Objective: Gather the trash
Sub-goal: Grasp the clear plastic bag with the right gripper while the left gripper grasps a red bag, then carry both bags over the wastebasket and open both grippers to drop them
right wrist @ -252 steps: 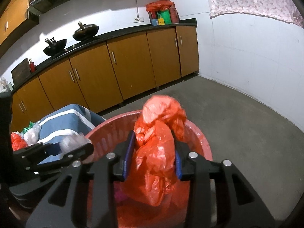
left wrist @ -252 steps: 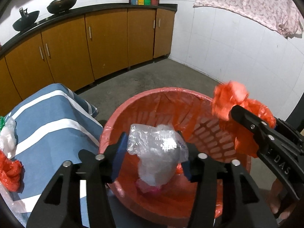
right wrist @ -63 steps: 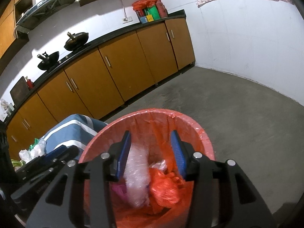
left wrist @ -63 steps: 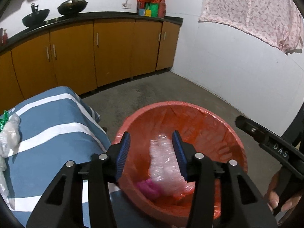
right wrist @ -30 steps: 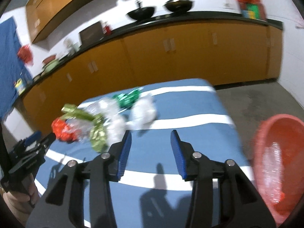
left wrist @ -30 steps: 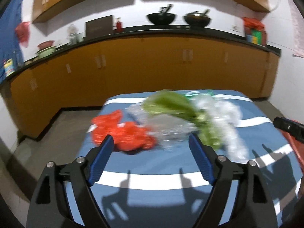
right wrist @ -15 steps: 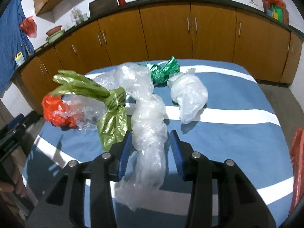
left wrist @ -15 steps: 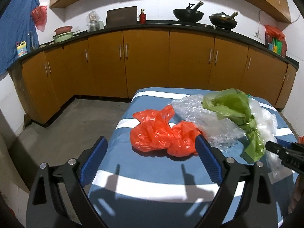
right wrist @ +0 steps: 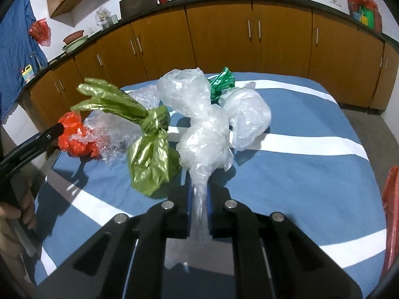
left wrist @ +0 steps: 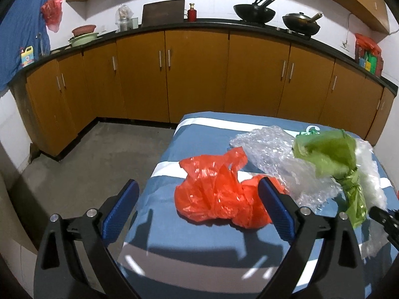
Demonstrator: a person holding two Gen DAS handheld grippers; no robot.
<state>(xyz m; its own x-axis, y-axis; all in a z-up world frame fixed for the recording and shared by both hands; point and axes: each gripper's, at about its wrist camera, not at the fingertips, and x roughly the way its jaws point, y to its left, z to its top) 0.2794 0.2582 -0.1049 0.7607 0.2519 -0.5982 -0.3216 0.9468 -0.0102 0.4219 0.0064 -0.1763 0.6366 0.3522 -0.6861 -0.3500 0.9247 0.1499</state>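
Right wrist view: the right gripper point(right wrist: 199, 211) is pinching the tail of a clear bag point(right wrist: 199, 127), its jaws having just been closing on it.

Left wrist view: the left gripper point(left wrist: 197, 209) is standing spread, its jaws having just been opening, and is framing a red bag point(left wrist: 219, 194) without pressing it. Outward from the pinched clear bag, a green bag point(right wrist: 149, 147) is lying just to its left, bubble wrap point(left wrist: 276, 157) beside that, and a second clear bag point(right wrist: 247, 117) and a dark green wrapper point(right wrist: 222, 82) farther back, all on the striped blue cloth point(right wrist: 299, 174). The bin point(right wrist: 390, 214) is showing at the right edge. The pick-up step seems to be under way; next, the left jaws are likely needing to sink and close on the red bag, then both loads are going to the bin.
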